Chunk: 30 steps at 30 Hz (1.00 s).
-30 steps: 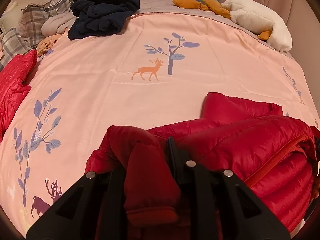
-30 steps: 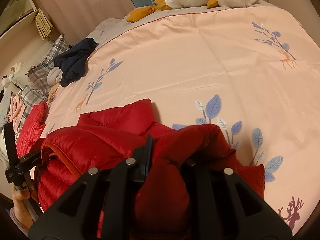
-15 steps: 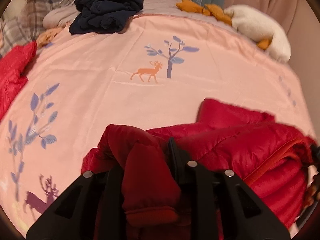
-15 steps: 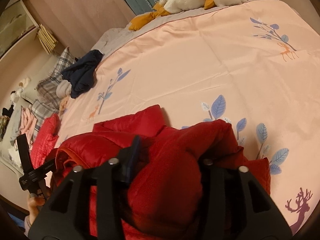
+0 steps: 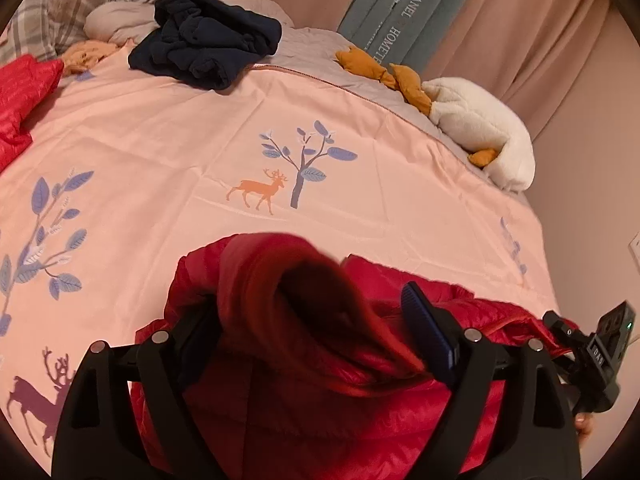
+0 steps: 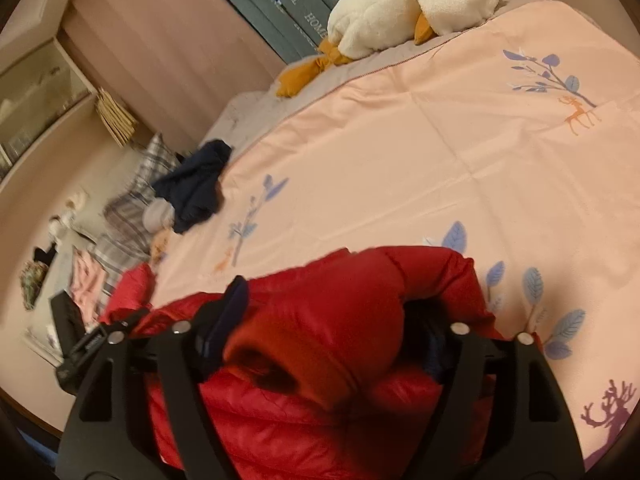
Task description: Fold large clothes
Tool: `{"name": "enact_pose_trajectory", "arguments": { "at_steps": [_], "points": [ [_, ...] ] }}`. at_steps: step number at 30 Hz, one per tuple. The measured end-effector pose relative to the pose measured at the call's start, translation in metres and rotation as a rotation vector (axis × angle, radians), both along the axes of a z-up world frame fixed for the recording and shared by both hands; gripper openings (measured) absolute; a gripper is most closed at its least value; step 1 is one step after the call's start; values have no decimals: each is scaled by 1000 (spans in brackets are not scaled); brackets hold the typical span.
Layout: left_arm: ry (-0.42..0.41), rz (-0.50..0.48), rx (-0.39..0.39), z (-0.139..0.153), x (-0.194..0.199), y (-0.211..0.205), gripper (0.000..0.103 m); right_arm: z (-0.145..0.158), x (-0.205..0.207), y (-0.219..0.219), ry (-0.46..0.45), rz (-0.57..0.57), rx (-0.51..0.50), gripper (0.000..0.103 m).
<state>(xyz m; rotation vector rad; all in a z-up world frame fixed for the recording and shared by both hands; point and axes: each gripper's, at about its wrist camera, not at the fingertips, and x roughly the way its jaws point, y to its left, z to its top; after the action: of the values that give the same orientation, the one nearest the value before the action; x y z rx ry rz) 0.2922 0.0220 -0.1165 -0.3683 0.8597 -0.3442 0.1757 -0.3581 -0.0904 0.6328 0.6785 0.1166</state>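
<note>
Both tongs, our left gripper (image 5: 316, 332) and right gripper (image 6: 332, 320), are spreading apart, each with a bunched fold of the red puffer jacket (image 5: 360, 400) loose between its fingers, not pinched. We find the jacket heaped at the near edge of the pink bedspread (image 5: 360, 120), its long axis running crosswise between our two grippers. Farther off lie a navy garment (image 5: 204, 48), a second red garment (image 5: 20, 96) and a white plush toy (image 5: 480, 124); nothing obstructs.
</note>
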Motion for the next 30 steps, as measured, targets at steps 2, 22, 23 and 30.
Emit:
{"name": "enact_pose_trajectory", "arguments": {
  "at_steps": [2,22,23,30],
  "points": [
    [4,17,-52,0,3,8,91,0,0,-6,-20,-14,47,82],
    [-94,20,165,9,1,5,96,20,2,22,8,-26,-360,88],
    [-99,-7,188,7,-1,-1,96,18,4,30,14,-6,-396,88],
    [41,-63,321,-45,10,-15,96,-28,25,54,170,61,-536,88]
  ]
}}
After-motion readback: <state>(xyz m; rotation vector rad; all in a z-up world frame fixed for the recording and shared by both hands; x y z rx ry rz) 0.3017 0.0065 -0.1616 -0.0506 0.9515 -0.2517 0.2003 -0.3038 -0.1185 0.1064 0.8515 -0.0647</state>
